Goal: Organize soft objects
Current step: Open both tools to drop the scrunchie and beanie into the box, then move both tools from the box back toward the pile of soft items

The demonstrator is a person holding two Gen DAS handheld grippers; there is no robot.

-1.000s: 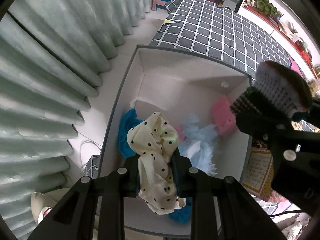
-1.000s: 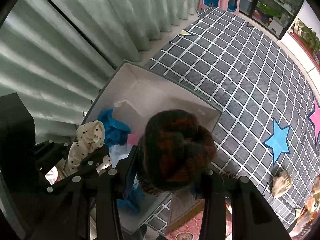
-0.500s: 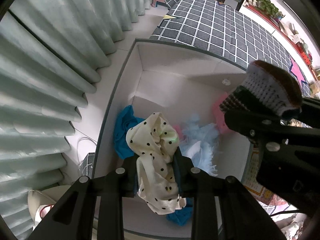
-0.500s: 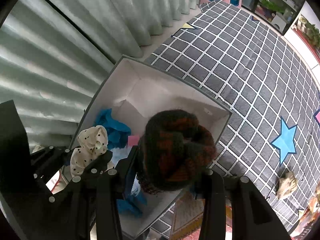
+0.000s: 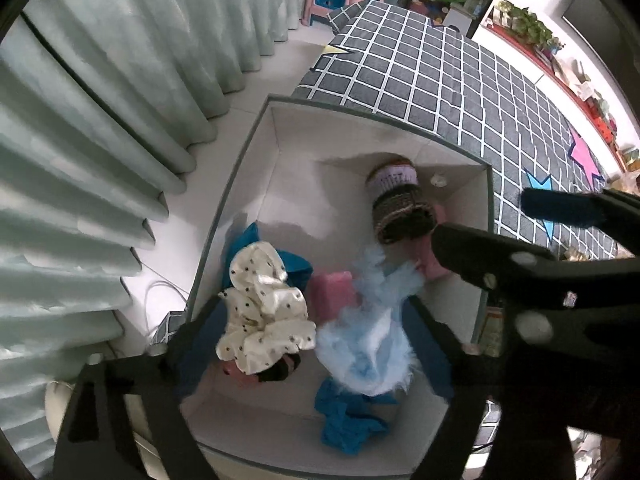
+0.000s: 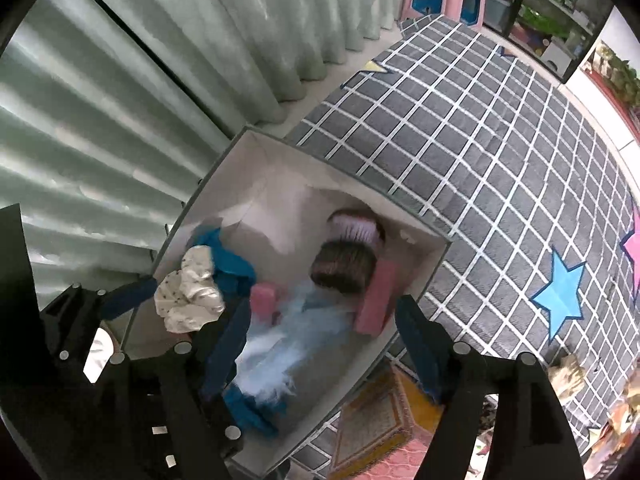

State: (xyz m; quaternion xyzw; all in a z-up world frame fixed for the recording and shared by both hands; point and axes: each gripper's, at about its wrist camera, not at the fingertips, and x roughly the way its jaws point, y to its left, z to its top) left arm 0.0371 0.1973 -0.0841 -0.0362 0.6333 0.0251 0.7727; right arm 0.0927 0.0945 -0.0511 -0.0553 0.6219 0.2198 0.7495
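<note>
Hovering over the white storage box [image 5: 256, 152], both claws stand wide apart with nothing between their fingers. Just ahead of the left gripper [image 5: 316, 344], between its spread fingers and a little toward its left one, the cream polka-dot scrunchie [image 5: 264, 312] looks loose, blurred as if dropping onto the pile. Further ahead of the right gripper [image 6: 320, 344], near the far wall of the box, lies the brown and white knitted hat [image 6: 348, 256], also blurred and resting against a pink block [image 6: 376, 300]. A fluffy pale blue piece [image 5: 372, 340] and some blue cloth [image 5: 348, 424] sit directly under the two claws.

My read is that this is the release step: both soft things are let go into the box. Next each claw would need to lift clear of the rim without snagging the fluff, then swing toward the checked mat [image 6: 480, 140], where a small beige object [image 6: 568, 376] lies off to the right gripper's right, though I cannot tell what it is.
</note>
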